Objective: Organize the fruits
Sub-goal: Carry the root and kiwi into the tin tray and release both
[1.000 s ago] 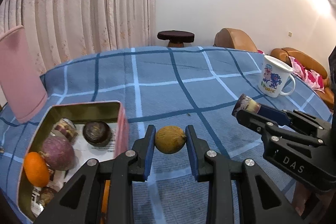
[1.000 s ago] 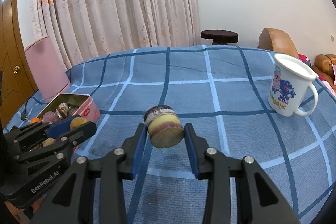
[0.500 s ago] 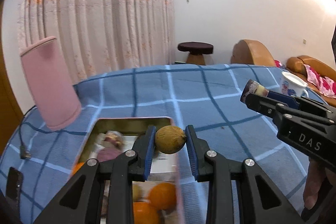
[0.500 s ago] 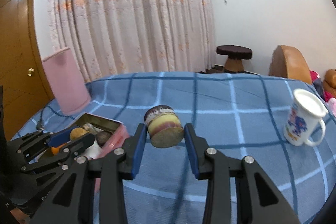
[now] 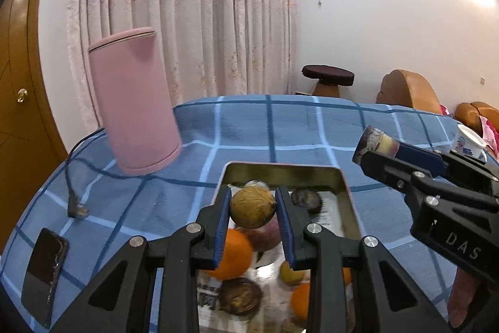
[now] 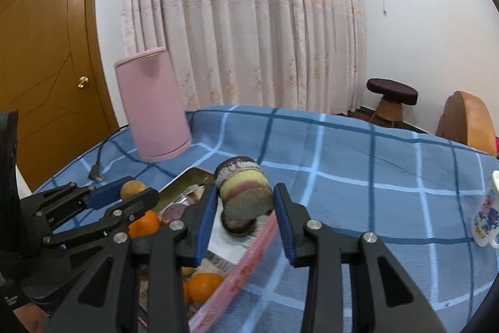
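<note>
My left gripper (image 5: 253, 208) is shut on a round brown fruit (image 5: 252, 207) and holds it above the open pink tin (image 5: 282, 170). The tin holds oranges (image 5: 232, 252), dark purple fruits (image 5: 307, 199) and other fruit. My right gripper (image 6: 244, 205) is shut on a cut purple-and-yellow fruit piece (image 6: 243, 189) over the tin's right side (image 6: 246, 262). The right gripper also shows at the right of the left wrist view (image 5: 379, 149); the left gripper with its brown fruit (image 6: 132, 189) shows at the left of the right wrist view.
A pink cylinder container (image 5: 134, 105) stands behind the tin on the blue checked cloth (image 5: 280, 127). A cable plug (image 5: 76, 209) and a dark phone (image 5: 43, 270) lie at the left. A white printed mug (image 6: 486, 214) stands far right.
Both grippers have swung left with their fruits. The left one moved from beside the tin to above it. The right one came over the tin's right side.
</note>
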The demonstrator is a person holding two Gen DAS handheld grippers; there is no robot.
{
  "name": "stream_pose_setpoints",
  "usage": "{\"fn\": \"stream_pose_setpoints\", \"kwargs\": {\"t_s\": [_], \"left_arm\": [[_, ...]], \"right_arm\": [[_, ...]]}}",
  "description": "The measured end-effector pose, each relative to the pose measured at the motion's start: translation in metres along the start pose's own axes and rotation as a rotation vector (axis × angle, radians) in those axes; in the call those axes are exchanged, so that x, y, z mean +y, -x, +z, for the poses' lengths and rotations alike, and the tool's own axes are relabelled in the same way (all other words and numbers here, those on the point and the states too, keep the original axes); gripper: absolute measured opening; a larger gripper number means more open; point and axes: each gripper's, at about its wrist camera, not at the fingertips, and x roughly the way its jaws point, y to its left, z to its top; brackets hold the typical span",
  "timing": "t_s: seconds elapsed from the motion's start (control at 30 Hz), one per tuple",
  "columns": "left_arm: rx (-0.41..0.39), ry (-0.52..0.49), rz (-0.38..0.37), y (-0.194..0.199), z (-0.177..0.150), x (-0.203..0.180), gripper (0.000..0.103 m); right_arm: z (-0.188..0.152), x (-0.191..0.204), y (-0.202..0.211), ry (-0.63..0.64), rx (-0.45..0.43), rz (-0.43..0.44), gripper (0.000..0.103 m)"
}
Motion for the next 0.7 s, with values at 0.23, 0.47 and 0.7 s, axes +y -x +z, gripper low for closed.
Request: {"fn": "stream_pose_setpoints", "kwargs": {"t_s": [0.23, 0.47, 0.7], "left_arm": [[0.021, 0.026, 0.007, -0.002, -0.01, 0.016, 0.031], [0.041, 0.045, 0.005, -0.002, -0.02, 0.026, 0.031], [0.049, 0.039, -0.026, -0.005, -0.022, 0.021, 0.031]], "right_arm": [[-0.012, 0.018, -0.017, 0.03, 0.048, 0.029, 0.04], [-0.025, 0.028, -0.026, 0.054, 0.096, 0.041, 0.038], [-0.034, 0.026, -0.031, 0.047, 0.123, 0.026, 0.038]]}}
